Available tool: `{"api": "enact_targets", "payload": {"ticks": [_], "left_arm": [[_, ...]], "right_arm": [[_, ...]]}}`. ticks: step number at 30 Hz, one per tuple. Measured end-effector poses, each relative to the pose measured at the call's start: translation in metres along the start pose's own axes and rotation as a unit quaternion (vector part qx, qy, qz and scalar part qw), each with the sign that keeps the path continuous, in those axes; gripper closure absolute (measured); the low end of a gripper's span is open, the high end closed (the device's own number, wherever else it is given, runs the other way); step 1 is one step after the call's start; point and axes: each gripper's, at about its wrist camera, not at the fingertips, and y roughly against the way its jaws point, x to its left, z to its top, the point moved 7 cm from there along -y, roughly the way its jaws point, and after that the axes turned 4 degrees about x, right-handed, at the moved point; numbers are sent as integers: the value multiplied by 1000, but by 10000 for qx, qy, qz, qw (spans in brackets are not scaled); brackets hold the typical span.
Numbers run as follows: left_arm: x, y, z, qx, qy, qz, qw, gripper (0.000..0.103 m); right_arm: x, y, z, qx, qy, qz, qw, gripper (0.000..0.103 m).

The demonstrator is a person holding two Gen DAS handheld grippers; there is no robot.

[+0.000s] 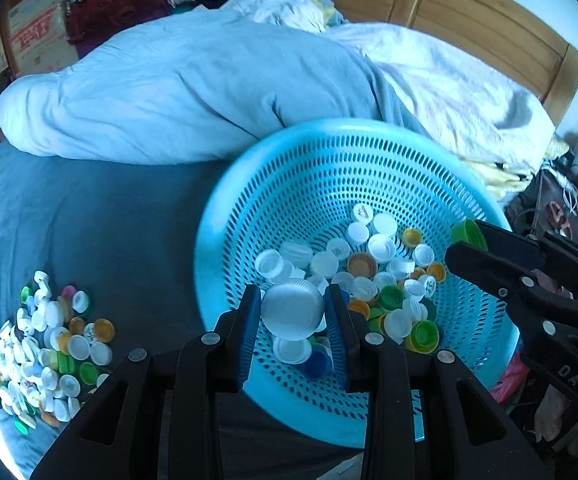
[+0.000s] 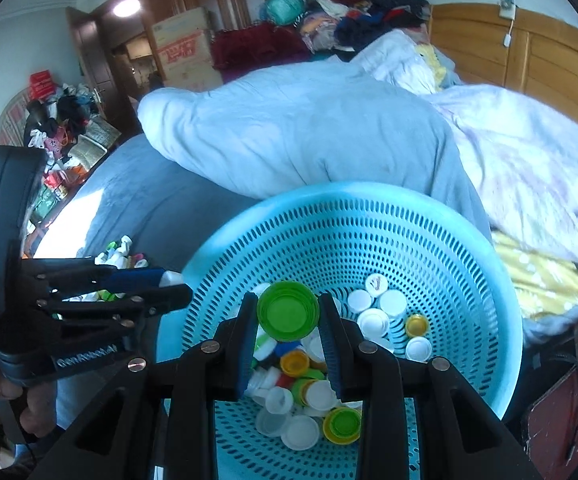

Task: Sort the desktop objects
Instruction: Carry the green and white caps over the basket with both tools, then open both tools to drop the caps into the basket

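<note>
Black jaws of the left gripper (image 1: 292, 312) fill the near edge of the left view, pinched on a white cap (image 1: 292, 311) held over the near wall of the basket (image 1: 225, 200). Right gripper (image 2: 288, 314) does the same in its own view, clamped on a green cap (image 2: 288, 310) whose hollow side faces the camera, above the basket's middle.

Inside the basket lies a heap of caps (image 1: 381, 276), mostly white with green, yellow and orange ones among them, banked toward 4 o'clock in the left view. A blue cap (image 1: 317, 362) lies just under the held white one.

Only the left view shows the loose pile (image 1: 45, 348) plainly: it lies on the grey sheet (image 1: 89, 216) at 8 o'clock, well apart from the basket. From the right view that pile is mostly hidden behind the left gripper, with a few caps peeking out at 9 o'clock.

Each view catches the other gripper side-on. At 3 o'clock in the left view the right one comes in over the rim with the green cap at its tip. At 9 o'clock in the right view a hand (image 2: 5, 404) grips the left tool's handle, which the left view cannot show.

Behind the basket, at 12 o'clock, a pale quilt (image 1: 177, 92) is bunched on the bed; the right view adds a door (image 2: 89, 60) at 11 o'clock
</note>
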Motion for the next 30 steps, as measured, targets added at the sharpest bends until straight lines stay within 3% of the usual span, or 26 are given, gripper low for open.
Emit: {"api": "enact_targets", "payload": {"ticks": [30], "left_arm": [[-8,-9,4,-38,27,-182,9998,75]], "right_arm": [[-1,-7,-11,109,-19,0,9999,70]]}}
